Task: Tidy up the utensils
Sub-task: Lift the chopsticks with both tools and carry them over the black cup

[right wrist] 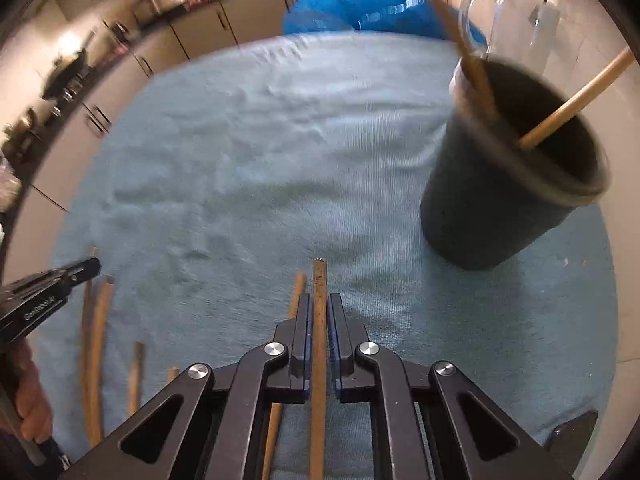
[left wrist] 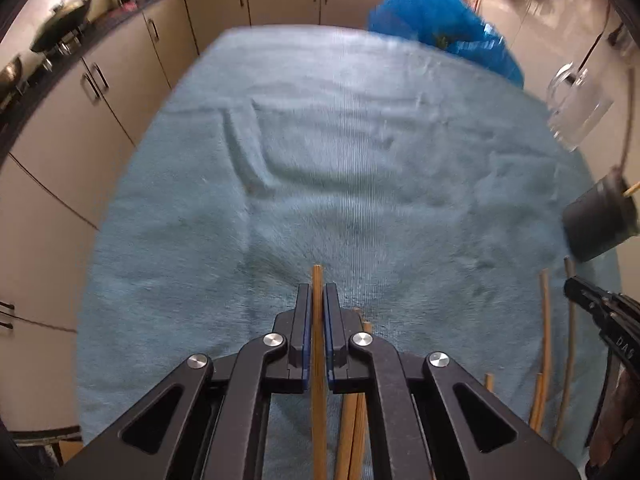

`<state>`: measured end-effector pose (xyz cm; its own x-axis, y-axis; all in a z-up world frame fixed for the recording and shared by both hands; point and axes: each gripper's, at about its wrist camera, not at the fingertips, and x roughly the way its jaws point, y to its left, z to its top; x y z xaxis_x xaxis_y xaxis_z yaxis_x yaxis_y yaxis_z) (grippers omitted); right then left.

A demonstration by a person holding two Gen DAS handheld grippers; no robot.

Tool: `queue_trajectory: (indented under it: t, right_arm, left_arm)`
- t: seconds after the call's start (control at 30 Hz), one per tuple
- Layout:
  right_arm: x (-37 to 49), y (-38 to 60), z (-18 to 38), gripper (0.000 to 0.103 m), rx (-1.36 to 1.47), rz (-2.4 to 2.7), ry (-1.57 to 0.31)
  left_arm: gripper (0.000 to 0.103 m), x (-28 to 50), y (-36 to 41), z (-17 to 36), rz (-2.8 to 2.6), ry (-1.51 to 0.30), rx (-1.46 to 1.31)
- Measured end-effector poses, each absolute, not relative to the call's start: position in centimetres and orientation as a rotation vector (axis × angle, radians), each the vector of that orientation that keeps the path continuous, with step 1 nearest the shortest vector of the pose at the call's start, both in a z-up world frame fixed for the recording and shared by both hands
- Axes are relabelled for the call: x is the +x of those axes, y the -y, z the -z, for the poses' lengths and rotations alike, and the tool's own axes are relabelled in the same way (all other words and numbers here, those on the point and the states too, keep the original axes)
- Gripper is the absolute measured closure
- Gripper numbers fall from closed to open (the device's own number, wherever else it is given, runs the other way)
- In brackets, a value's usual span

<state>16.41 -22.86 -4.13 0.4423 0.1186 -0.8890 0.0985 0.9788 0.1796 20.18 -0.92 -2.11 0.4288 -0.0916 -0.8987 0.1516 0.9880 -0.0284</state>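
Two grippers, each clenched on one wooden stick. Left gripper (left wrist: 317,300) grasps a pale stick (left wrist: 318,360) that runs up between its pads and pokes out past the tips; right gripper (right wrist: 319,310) likewise grasps a darker stick (right wrist: 319,340). Both point down over a blue towel (left wrist: 340,140) covering the table. Several loose sticks (left wrist: 545,340) lie on the towel between the two grippers. Black cup (right wrist: 516,168) stands on the towel ahead and right of the right gripper, two sticks (right wrist: 576,96) leaning inside it. Glass mug (left wrist: 576,108) beyond the cup, blurred. Blue bag (right wrist: 360,0) at the far edge
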Motion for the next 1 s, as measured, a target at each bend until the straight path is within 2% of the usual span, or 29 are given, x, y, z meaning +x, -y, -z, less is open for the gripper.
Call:
queue_trajectory:
  t: [0.27,0.53,0.73,1.0]
  right_arm:
    - [11.4,23.5,-2.4,0.095,0.252,-0.074,-0.830]
    - [6.8,22.8,-6.5,0.095,0.239,-0.124,-0.632]
    - [3.5,21.4,-8.3,0.095,0.168,-0.115,-0.517]
    - [1.8,21.2,-8.9,0.095,0.163,-0.119,-0.475]
  left_arm:
    - [0.098,15.8,-0.5,-5.3,0.192,-0.924,-0.013]
    - [0.098,11.8,-1.1,-9.9,0.235,-0.815,-0.047]
    - [0.098,9.4,-0.3,-11.9,0.274,-0.763,-0.037]
    - [0.098,7.9,0.5,-13.4,0.307,-0.734,-0.031]
